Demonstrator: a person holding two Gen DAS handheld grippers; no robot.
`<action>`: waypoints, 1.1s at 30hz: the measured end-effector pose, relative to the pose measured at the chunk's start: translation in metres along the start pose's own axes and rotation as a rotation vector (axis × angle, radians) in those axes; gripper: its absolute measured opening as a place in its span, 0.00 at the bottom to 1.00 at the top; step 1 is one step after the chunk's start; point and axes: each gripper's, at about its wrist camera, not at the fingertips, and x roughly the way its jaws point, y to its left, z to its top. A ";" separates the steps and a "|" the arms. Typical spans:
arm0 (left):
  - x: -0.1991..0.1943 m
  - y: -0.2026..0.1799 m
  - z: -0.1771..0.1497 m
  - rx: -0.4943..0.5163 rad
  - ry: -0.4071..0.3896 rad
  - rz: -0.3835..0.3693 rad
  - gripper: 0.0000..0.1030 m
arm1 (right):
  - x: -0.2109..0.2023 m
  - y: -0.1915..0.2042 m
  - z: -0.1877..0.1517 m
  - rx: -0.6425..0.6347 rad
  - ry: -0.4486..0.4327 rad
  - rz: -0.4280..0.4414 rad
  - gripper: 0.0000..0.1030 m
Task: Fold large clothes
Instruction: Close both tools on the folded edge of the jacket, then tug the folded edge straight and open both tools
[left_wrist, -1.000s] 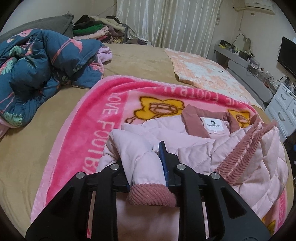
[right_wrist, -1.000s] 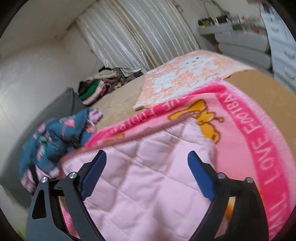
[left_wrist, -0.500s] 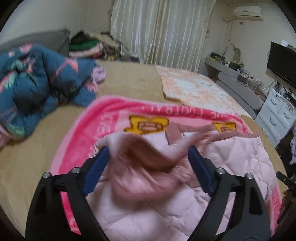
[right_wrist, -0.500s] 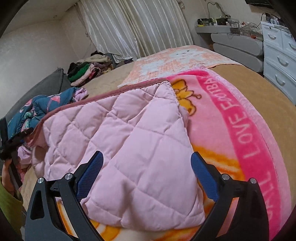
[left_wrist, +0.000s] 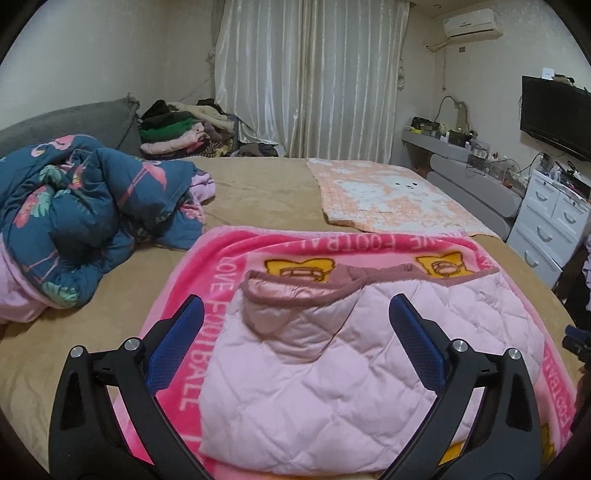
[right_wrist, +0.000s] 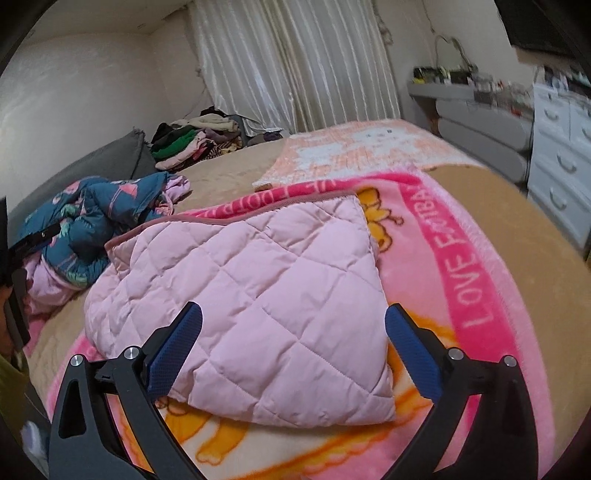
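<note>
Released from the left gripper (left_wrist: 295, 317) since a second ago, the cuffed sleeve now lies folded across the pink quilted jacket (left_wrist: 332, 369), and the jaws have just been opening; they stand fully spread with nothing gripped. Jaws of the right gripper (right_wrist: 293, 325) have also widened slightly and hold nothing. Jacket position: folded on the pink cartoon blanket (left_wrist: 221, 266), on the tan bed (left_wrist: 258, 184). Left wrist view only: sleeve fold with dusty-rose trim, wall television (left_wrist: 554, 122). Right wrist view only: the jacket's smooth quilted back and its near corner (right_wrist: 384, 413).
</note>
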 end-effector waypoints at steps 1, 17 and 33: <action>-0.002 0.004 -0.004 -0.005 0.001 0.005 0.91 | -0.002 0.001 -0.001 -0.011 -0.003 -0.003 0.96; 0.078 0.091 -0.130 -0.206 0.302 -0.104 0.91 | 0.063 -0.033 -0.034 0.055 0.098 -0.075 0.96; 0.124 0.044 -0.049 -0.072 0.177 0.044 0.12 | 0.103 -0.032 0.041 0.055 -0.023 -0.126 0.16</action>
